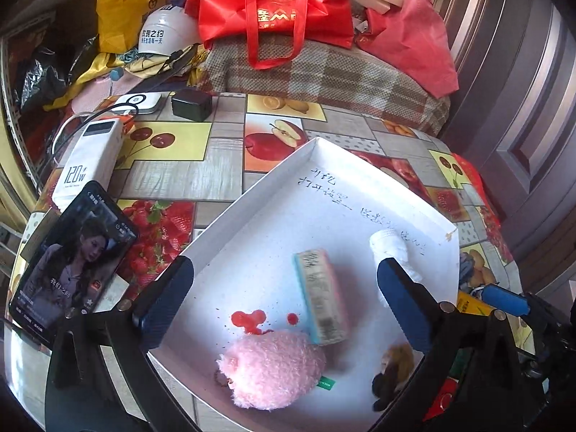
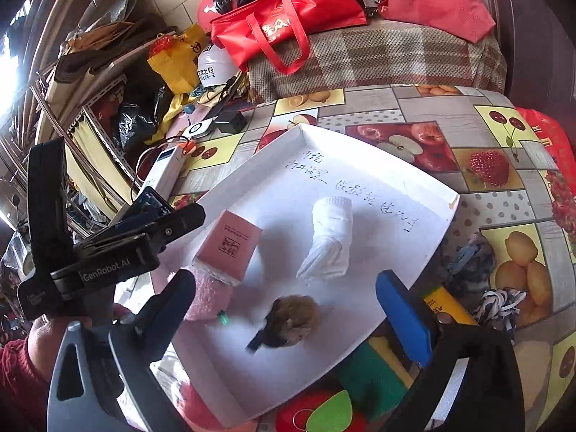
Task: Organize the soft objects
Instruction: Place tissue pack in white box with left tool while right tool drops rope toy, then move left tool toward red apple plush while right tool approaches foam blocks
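A white tray [image 1: 324, 165] lies on the fruit-pattern table; it also shows in the right wrist view [image 2: 424, 180]. In it lie a pink plush toy [image 1: 273, 370], a pink tissue pack [image 1: 320, 298], a rolled white cloth [image 2: 329, 237] and a brown-and-black fuzzy toy [image 2: 291, 320]. My left gripper [image 1: 284, 295] is open and empty above the tray, over the tissue pack. My right gripper [image 2: 288, 306] is open and empty over the tray's near part, above the fuzzy toy. The plush toy [image 2: 208, 298] is partly hidden behind my right gripper's left finger.
A phone [image 1: 72, 262], a white power bank [image 1: 90, 158] and a black charger [image 1: 190, 104] lie at the table's left. A knotted rope toy [image 2: 500, 302], a green-yellow sponge [image 2: 374, 370] and a red round item [image 2: 320, 414] sit beside the tray. Red bags [image 1: 273, 10] lie on a plaid cushion behind.
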A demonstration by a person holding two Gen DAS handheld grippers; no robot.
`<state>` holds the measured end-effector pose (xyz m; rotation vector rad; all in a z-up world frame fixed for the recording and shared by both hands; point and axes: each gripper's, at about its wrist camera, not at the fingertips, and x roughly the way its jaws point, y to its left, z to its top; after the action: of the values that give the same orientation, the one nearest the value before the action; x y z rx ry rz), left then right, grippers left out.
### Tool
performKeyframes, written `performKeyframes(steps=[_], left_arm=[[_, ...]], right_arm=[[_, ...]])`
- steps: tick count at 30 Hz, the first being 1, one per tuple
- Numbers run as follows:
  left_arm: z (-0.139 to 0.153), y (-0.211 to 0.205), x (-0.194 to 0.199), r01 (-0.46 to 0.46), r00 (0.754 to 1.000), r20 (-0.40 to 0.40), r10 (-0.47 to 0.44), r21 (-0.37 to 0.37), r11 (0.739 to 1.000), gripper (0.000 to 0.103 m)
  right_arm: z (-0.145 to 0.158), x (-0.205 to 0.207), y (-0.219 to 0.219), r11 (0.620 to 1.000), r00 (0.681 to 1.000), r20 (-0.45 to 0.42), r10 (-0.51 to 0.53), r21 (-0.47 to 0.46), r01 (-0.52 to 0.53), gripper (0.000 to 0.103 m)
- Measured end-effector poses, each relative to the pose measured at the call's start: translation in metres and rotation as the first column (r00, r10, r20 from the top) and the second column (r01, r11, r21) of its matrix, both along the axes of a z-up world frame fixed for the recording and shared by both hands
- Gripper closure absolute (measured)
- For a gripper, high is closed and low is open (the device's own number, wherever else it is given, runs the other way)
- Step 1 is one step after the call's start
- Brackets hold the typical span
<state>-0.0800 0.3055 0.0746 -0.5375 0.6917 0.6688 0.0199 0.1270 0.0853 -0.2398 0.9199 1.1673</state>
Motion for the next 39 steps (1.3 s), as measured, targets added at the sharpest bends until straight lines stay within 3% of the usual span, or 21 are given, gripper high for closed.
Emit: performKeyframes(steps=[16,21,25,30,32,34,39], left_arm=[[0.009,-0.03,-0.002,0.037,0.999,0.005,-0.037,0.005,0.999,0.0],[0.007,-0.055,-0.012,0.088,0.996,0.014,-0.088,-0.008,0.996,0.0],[0.01,-0.067,-0.019,0.109,0.994,0.012,-0.109,0.003,0.994,0.0],[0.018,-0.087,-0.02,0.179,0.983,0.022,-0.18,0.032,0.983,0.0],[0.018,-0.102,-0.012,0.257,0.966,0.005,-0.257,0.041,0.966,0.0],[0.014,-0.122,-0.004,0.354,0.935,-0.014,-0.354,0.04,0.934,0.0],[-0.003,-0.178,0.023,0.595,0.802,-0.071,-0.593,0.006,0.804,0.0]], right_arm=[[0.017,0.007,-0.03,0.994,0.995,-0.001,-0.098,0.053,0.098,0.0],[0.039,0.009,-0.066,0.974,0.982,0.056,-0.182,0.143,0.173,0.0],[0.07,0.023,-0.117,0.918,0.944,0.099,-0.316,0.285,0.278,0.0],[0.101,0.047,-0.197,0.773,0.865,0.052,-0.499,0.477,0.417,0.0],[0.103,0.054,-0.225,0.725,0.835,0.008,-0.55,0.501,0.472,0.0],[0.095,0.06,-0.244,0.721,0.816,-0.016,-0.578,0.458,0.519,0.0],[0.061,0.058,-0.266,0.757,0.81,-0.038,-0.585,0.332,0.562,0.0]])
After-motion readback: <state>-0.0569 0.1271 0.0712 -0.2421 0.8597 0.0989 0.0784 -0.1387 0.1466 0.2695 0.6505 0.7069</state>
